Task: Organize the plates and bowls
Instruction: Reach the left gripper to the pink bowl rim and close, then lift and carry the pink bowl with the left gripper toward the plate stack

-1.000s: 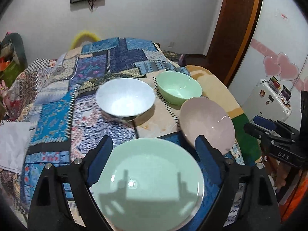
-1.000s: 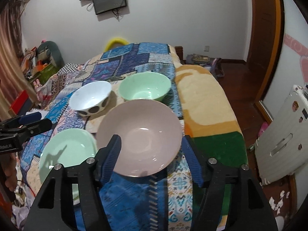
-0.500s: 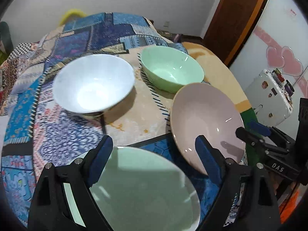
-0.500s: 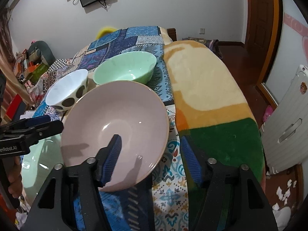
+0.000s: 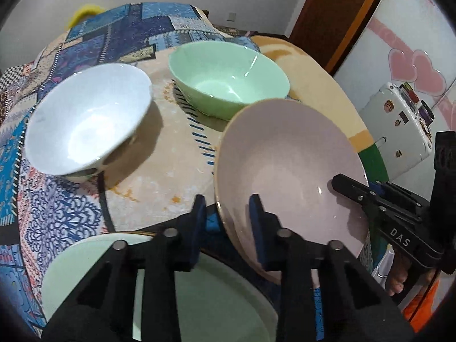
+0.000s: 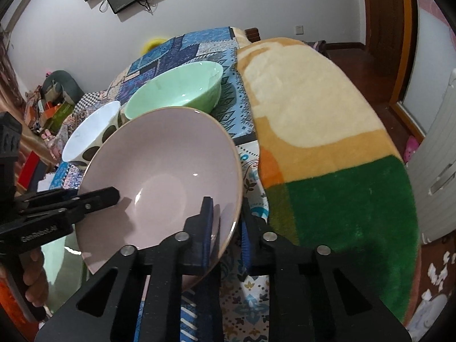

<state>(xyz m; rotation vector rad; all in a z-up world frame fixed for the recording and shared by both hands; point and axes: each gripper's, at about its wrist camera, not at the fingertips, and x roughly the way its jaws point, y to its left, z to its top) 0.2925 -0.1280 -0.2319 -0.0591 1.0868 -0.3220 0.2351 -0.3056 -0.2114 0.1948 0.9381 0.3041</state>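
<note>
Both the left gripper point(image 5: 226, 222) and the right gripper point(image 6: 226, 232) have just closed their jaws on the pink plate point(image 5: 287, 168) rim, tilted above the bed point(image 6: 327, 142). Uneven pulls (opposite rims) could twist it loose onto the green plate point(image 5: 94, 262).

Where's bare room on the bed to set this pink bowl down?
The widest bare patch is the yellow-and-green fleece blanket, right of the pink bowl. A smaller one is the beige cloth between the white bowl, green bowl and green plate. The left side, with those three dishes, is crowded.
</note>
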